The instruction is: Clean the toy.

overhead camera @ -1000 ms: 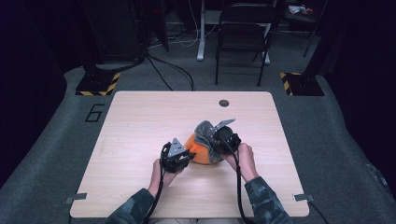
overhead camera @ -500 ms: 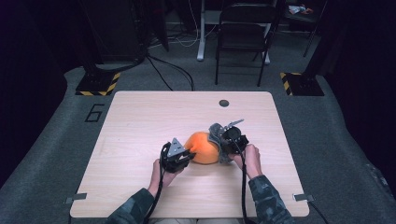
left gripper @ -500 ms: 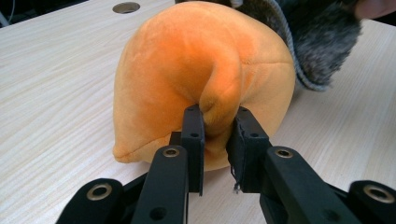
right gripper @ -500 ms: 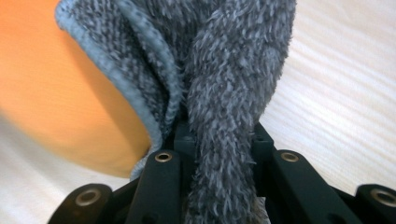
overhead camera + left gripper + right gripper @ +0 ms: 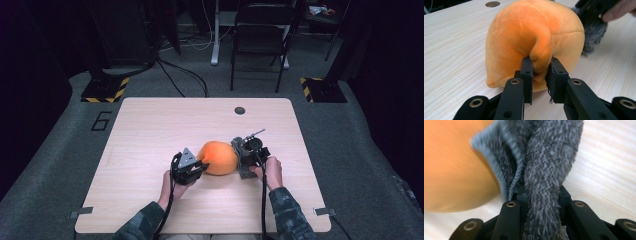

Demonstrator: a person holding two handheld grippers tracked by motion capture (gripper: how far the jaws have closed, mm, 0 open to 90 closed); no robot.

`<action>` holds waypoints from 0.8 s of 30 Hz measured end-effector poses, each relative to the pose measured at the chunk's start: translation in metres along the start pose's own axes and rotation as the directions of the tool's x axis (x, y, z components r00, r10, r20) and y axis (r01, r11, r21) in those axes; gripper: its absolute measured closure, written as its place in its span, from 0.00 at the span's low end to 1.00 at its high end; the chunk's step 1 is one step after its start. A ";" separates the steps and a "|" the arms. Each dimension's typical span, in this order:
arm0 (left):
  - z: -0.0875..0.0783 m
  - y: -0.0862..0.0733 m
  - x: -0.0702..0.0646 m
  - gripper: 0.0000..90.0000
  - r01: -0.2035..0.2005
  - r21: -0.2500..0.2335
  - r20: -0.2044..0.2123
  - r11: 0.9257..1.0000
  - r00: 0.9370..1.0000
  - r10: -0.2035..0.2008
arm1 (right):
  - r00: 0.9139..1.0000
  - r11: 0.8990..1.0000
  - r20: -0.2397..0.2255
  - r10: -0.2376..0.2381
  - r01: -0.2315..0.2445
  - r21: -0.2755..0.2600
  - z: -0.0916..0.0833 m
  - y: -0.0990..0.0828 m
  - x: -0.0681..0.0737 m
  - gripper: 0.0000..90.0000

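High view: wooden table (image 5: 150,130), round hole (image 5: 240,110) near its far edge, chair (image 5: 260,35) on the floor beyond it. Nothing blocks either gripper. Orange plush (image 5: 218,157) lies mid-table, nearer the near edge, grey fur (image 5: 241,159) touching its right side. Left gripper (image 5: 199,165) at the plush's left side; in the left gripper view (image 5: 539,75) its jaws are nearly closed, pinching an orange fold. Right gripper (image 5: 541,195) jaws closed tight on the grey fur (image 5: 549,170), plush (image 5: 451,170) just beside.
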State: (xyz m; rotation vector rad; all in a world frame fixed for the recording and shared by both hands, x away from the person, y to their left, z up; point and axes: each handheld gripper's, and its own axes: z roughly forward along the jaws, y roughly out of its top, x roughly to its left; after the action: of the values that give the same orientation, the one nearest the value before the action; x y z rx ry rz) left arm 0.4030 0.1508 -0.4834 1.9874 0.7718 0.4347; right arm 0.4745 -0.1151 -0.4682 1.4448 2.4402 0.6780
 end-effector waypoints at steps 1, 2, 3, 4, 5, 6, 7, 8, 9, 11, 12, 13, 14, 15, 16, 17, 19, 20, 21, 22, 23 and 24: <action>0.001 0.000 0.000 0.84 0.002 0.002 0.002 1.000 1.000 -0.002 | 1.000 1.000 0.007 -0.003 0.003 -0.015 -0.006 0.002 0.000 0.80; 0.001 -0.001 0.000 0.84 0.006 0.002 0.005 1.000 1.000 -0.006 | 1.000 1.000 0.012 -0.009 0.009 -0.030 -0.012 0.004 0.002 0.80; 0.001 -0.001 0.000 0.84 0.003 0.001 0.001 1.000 1.000 -0.003 | 1.000 0.999 0.000 -0.010 0.010 -0.041 -0.018 0.006 0.002 0.80; 0.001 0.000 -0.001 0.84 -0.001 0.003 0.002 1.000 1.000 0.001 | 1.000 0.998 -0.016 -0.012 0.011 -0.057 -0.025 0.009 0.004 0.80; 0.001 0.000 -0.001 0.84 -0.002 0.001 -0.002 1.000 1.000 0.002 | 1.000 0.996 -0.013 -0.027 0.025 -0.085 -0.033 0.012 0.009 0.80; 0.001 0.000 -0.001 0.84 -0.001 0.001 -0.001 1.000 1.000 0.001 | 0.999 0.995 -0.022 -0.038 0.036 -0.094 -0.038 0.014 0.013 0.80; 0.001 0.000 -0.001 0.84 -0.002 0.002 -0.002 1.000 1.000 0.002 | 0.998 0.991 -0.027 -0.061 0.057 -0.123 -0.045 0.016 0.020 0.80; 0.001 0.000 -0.001 0.84 -0.002 0.002 -0.003 1.000 1.000 0.002 | 0.996 0.987 -0.030 -0.081 0.076 -0.143 -0.049 0.018 0.027 0.80; 0.001 0.000 -0.001 0.84 -0.002 0.003 -0.003 1.000 1.000 0.002 | 0.995 0.984 -0.027 -0.096 0.090 -0.155 -0.053 0.020 0.033 0.80; 0.001 0.000 -0.001 0.84 -0.002 0.002 -0.003 1.000 1.000 0.002 | 0.990 0.972 -0.051 -0.133 0.120 -0.203 -0.061 0.023 0.050 0.80; 0.001 0.000 -0.002 0.84 -0.006 0.002 -0.002 1.000 1.000 0.006 | 0.987 0.967 -0.062 -0.149 0.132 -0.216 -0.064 0.024 0.054 0.80; 0.001 0.000 -0.002 0.84 -0.006 0.005 0.002 1.000 1.000 0.006 | 0.983 0.958 -0.078 -0.167 0.143 -0.247 -0.068 0.026 0.063 0.80; 0.002 0.000 -0.003 0.84 -0.004 0.000 -0.001 1.000 1.000 0.004 | 0.982 0.956 -0.090 -0.165 0.136 -0.261 -0.071 0.026 0.069 0.80; 0.001 0.000 -0.003 0.84 -0.004 0.002 0.003 1.000 1.000 0.004 | 0.978 0.948 -0.103 -0.181 0.146 -0.282 -0.073 0.027 0.073 0.80; 0.001 0.000 -0.004 0.84 -0.002 0.002 0.004 1.000 1.000 0.002 | 0.975 0.944 -0.114 -0.192 0.152 -0.291 -0.074 0.027 0.075 0.80; 0.002 0.000 -0.004 0.84 -0.005 0.000 0.001 1.000 1.000 0.005 | 0.974 0.945 -0.115 -0.196 0.156 -0.287 -0.072 0.027 0.079 0.80; 0.002 0.000 -0.004 0.84 -0.012 0.002 -0.001 1.000 1.000 0.012 | 0.973 0.948 -0.113 -0.204 0.167 -0.270 -0.064 0.026 0.080 0.80; 0.002 0.000 -0.004 0.84 -0.012 0.005 0.003 1.000 1.000 0.012 | 0.977 0.955 -0.093 -0.193 0.165 -0.248 -0.058 0.026 0.080 0.80; 0.002 0.000 -0.004 0.84 -0.014 0.009 0.005 1.000 1.000 0.014 | 0.979 0.955 -0.070 -0.194 0.172 -0.241 -0.051 0.024 0.079 0.80; 0.003 0.000 -0.005 0.84 -0.015 0.007 -0.005 1.000 1.000 0.015 | 0.980 0.957 -0.073 -0.187 0.165 -0.237 -0.048 0.023 0.078 0.80; 0.003 0.000 -0.004 0.84 -0.013 0.007 0.000 1.000 1.000 0.013 | 0.981 0.959 -0.098 -0.168 0.140 -0.246 -0.045 0.022 0.074 0.80; 0.003 0.000 -0.004 0.84 -0.012 0.005 0.003 1.000 1.000 0.012 | 0.981 0.959 -0.104 -0.162 0.132 -0.251 -0.044 0.022 0.072 0.80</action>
State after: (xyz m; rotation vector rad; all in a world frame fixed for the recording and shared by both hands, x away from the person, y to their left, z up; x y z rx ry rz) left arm 0.4015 0.1465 -0.4849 1.9979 0.7600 0.4373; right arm 0.4378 -0.0559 -0.4160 1.1466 2.4212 1.0191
